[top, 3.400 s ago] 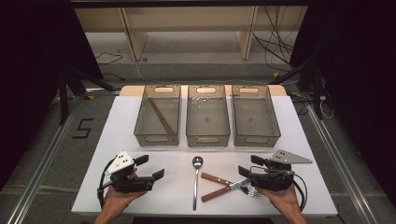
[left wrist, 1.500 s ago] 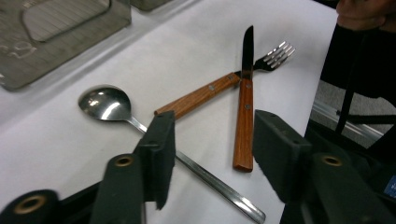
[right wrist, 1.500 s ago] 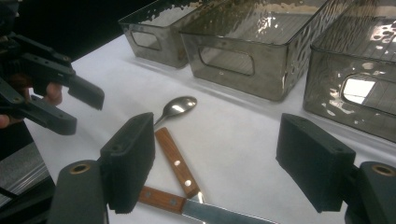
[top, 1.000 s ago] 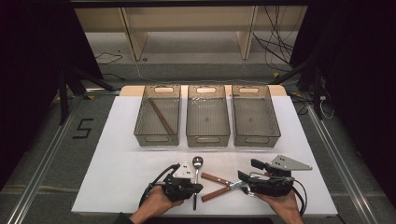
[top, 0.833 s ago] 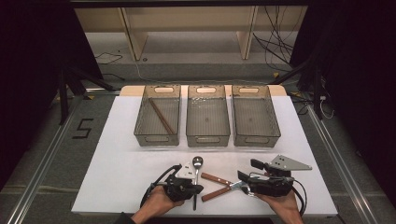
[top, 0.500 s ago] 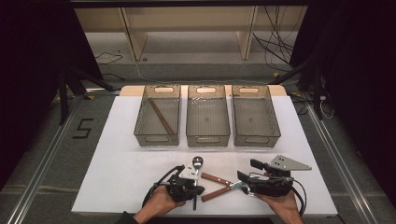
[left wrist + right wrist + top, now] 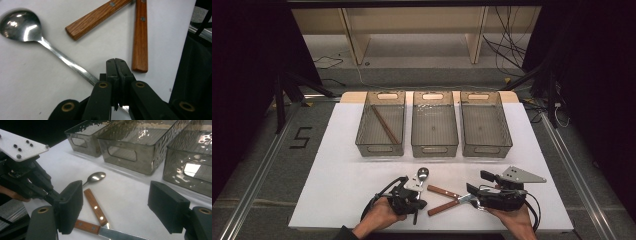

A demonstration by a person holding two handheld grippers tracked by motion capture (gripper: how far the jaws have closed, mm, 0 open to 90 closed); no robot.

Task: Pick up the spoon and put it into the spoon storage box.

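Since the earliest frame the left gripper (image 7: 412, 197) has crossed from the left of the tabletop (image 7: 337, 180) to the spoon (image 7: 50, 47), and its fingers (image 7: 117, 72) are now pressed together on the spoon's handle, low down near the tail end; the bowl lies well ahead of the fingertips, up and to the left in the left gripper view. Right gripper (image 7: 479, 192) has not shifted: fingers wide apart, nothing between them, hovering over the two wooden-handled knives (image 7: 96, 207) that cross just ahead of its fingertips. Spoon lies flat on the tabletop, just beside the knife handles, near side of the three bins (image 7: 434, 125). Judged handling: thin polished steel, light, rigid, slick. A pinch this far back leaves the bowl end overhanging, so it may pivot or slip when lifted; a hold nearer mid-handle would balance better. Flat handle gives little height to grip.
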